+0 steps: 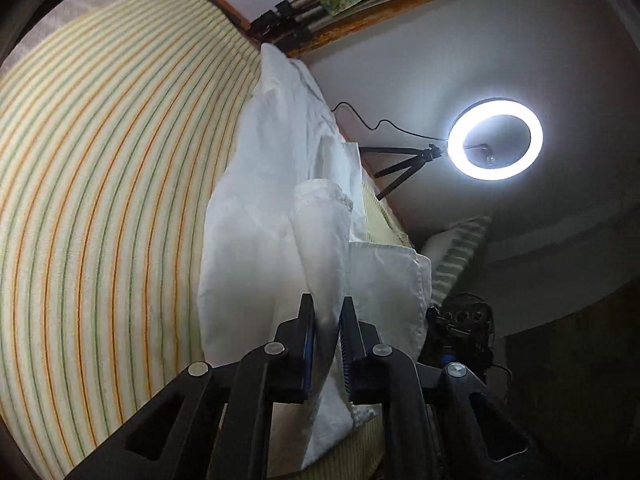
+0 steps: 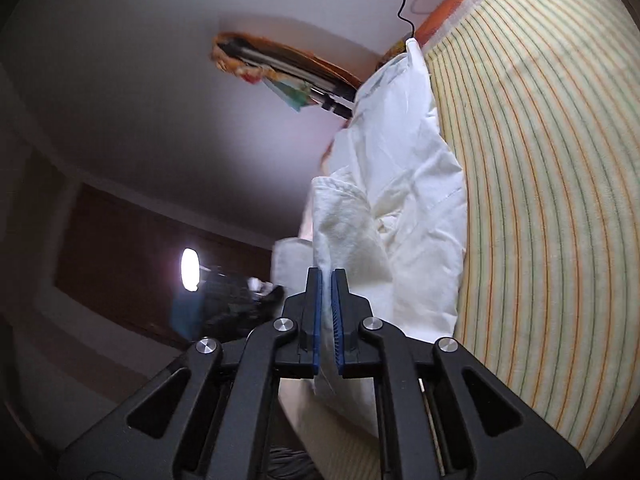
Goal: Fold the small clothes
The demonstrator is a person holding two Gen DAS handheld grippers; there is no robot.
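The left tongs (image 1: 328, 322) are clenching a fold of the white garment (image 1: 260, 200), the cloth pinched between the blue pads. The right tongs (image 2: 327, 292) are likewise gripping an edge of the same garment (image 2: 408, 184). It is lying along the striped bedspread (image 1: 100, 200), beside a glowing ring light (image 1: 495, 139)

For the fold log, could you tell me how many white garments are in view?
1: the white garment lies on the striped sheet, pinched by the left gripper and right gripper. Others may be hidden.
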